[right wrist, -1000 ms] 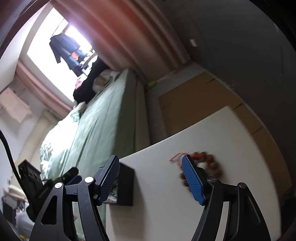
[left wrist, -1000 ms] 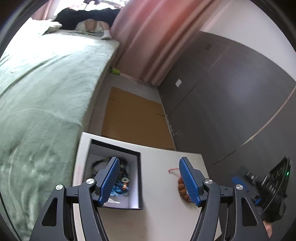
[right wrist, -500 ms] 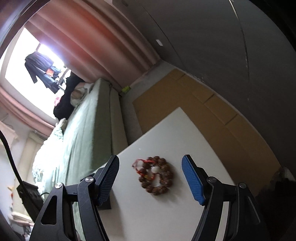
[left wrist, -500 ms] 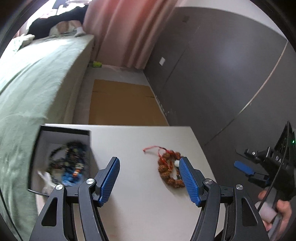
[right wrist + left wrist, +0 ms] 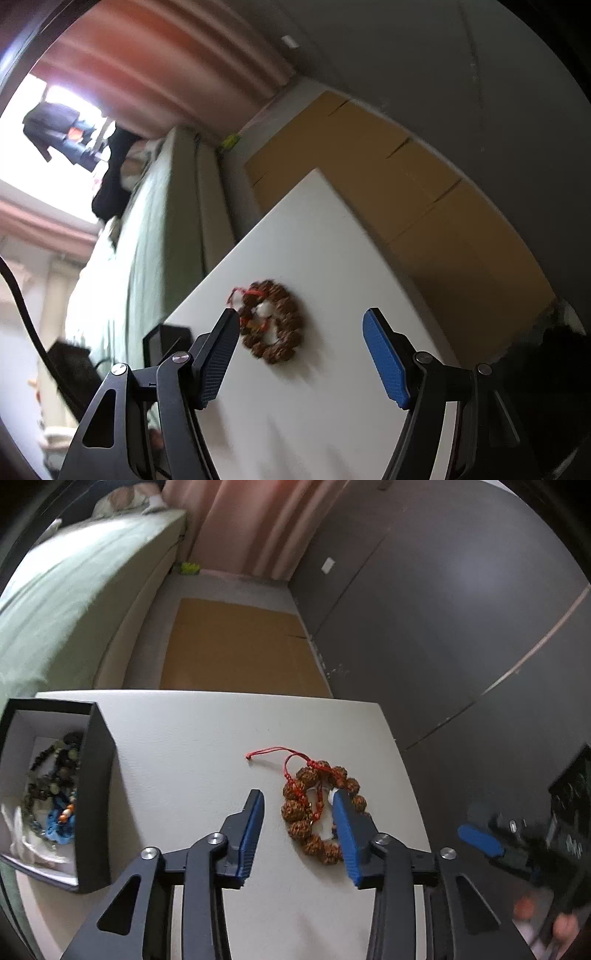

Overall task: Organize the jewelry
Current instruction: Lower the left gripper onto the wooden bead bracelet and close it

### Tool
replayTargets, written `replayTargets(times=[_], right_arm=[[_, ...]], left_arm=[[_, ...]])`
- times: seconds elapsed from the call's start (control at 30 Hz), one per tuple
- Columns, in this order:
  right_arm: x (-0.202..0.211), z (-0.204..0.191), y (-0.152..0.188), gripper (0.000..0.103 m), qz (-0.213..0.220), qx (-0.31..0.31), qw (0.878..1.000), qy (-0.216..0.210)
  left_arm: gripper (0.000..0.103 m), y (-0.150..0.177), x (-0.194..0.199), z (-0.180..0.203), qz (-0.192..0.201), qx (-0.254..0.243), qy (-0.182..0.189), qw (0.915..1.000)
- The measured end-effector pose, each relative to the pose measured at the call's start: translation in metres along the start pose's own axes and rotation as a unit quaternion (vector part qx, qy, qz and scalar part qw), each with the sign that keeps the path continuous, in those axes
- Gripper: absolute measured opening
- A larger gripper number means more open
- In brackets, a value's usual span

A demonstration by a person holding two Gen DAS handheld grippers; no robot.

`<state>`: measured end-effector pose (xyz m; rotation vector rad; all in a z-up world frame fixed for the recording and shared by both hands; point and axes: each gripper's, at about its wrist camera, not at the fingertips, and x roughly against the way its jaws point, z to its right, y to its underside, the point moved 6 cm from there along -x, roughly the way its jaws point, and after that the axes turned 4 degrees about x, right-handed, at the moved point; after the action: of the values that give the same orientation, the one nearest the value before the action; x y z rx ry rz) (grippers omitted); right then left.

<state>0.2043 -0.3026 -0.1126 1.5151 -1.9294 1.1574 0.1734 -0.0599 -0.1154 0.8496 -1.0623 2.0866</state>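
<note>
A bracelet of brown knobbly beads (image 5: 293,806) with a red cord lies on the white table (image 5: 184,738). My left gripper (image 5: 298,796) hangs low over it with its jaws closing. The bracelet's left side is between the blue pads, and the right pad is over the ring's middle; the left pad stands apart from the beads. At the table's left stands a black box (image 5: 94,775) with several bead pieces inside. In the right wrist view the bracelet (image 5: 290,306) lies nearer the left finger of my right gripper (image 5: 300,317), which is open and holds nothing.
A green bed (image 5: 55,609) runs along the left. Flat cardboard (image 5: 236,646) lies on the floor beyond the table's far edge. A dark wall (image 5: 443,627) stands to the right. A hand (image 5: 565,928) with the other gripper shows at the lower right.
My left gripper has swung right from the box to over the bracelet, come lower, and its jaws have narrowed. My right gripper has come down closer to the bracelet, still wide.
</note>
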Motion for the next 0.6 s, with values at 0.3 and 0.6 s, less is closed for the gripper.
replayTargets(times=[0.3,0.6], right_arm=[[-0.003,0.001,0.000,0.071,-0.009,0.009,1.000,0.002],[-0.003,0.000,-0.001,0.071,-0.009,0.006,1.000,-0.001]], left_arm=[[0.034,-0.009,-0.040,0.009,-0.023,0.005,-0.024,0.9994],[0.015,-0.008,-0.054,0.001,-0.019,0.023,-0.035,0.9989]])
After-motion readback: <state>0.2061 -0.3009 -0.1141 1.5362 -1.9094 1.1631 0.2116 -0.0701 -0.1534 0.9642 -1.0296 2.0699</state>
